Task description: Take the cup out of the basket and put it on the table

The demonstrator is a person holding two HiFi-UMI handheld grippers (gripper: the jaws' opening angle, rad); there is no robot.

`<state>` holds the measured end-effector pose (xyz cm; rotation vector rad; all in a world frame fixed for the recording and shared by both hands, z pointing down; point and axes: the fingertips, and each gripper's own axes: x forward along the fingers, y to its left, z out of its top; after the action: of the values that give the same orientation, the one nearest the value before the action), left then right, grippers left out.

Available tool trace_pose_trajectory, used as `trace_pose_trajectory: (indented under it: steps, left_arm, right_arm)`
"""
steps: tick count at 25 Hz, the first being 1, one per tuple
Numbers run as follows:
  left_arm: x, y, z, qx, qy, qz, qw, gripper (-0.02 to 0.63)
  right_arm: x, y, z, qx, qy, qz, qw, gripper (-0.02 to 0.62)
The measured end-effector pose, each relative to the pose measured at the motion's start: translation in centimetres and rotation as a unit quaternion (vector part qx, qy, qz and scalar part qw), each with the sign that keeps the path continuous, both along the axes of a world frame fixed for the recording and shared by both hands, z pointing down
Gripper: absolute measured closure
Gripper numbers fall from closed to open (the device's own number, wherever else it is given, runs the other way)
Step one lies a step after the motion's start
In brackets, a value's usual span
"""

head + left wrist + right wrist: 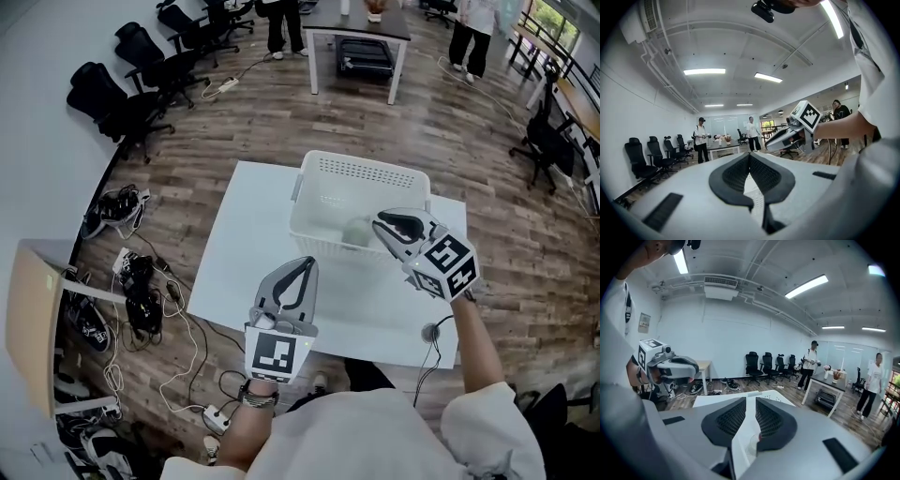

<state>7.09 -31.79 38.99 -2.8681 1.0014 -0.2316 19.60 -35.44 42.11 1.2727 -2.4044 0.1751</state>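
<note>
Right tool (382,225) perhaps just above cup (356,232)

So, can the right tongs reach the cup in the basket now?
Probably yes: the right tongs hover close to the cup, slightly open, the basket is open on top, and nothing covers the cup.

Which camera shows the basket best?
Head view: the whole basket stands on the table, with the right gripper over its near corner. Each gripper view shows only a strip of it past its jaws.
</note>
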Motion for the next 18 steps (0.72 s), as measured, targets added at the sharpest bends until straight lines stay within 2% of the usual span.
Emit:
trace_pose_trajectory:
  steps: [3, 9, 18]
  left_arm:
    - [0.6, -1.1, 1.0, -0.017, -0.014, -0.007, 0.9997, 0.603]
    - [1.6, -3.2, 2.5, -0.03, -0.018, -0.02, 0.9992, 0.603]
    - [3.5, -5.9, 4.4, -0.042, -0.025, -0.035, 0.9982, 0.603]
  right_arm:
    - [0.8, -1.5, 1.7, -0.018, 0.007, -0.008, 1.0, 0.54]
    - [1.7, -4.3, 5.7, -0.06, 0.036, -0.033, 0.997, 0.538]
    - [3.0, -7.1, 12.5, -0.129, 0.086, -0.079, 0.985, 0.532]
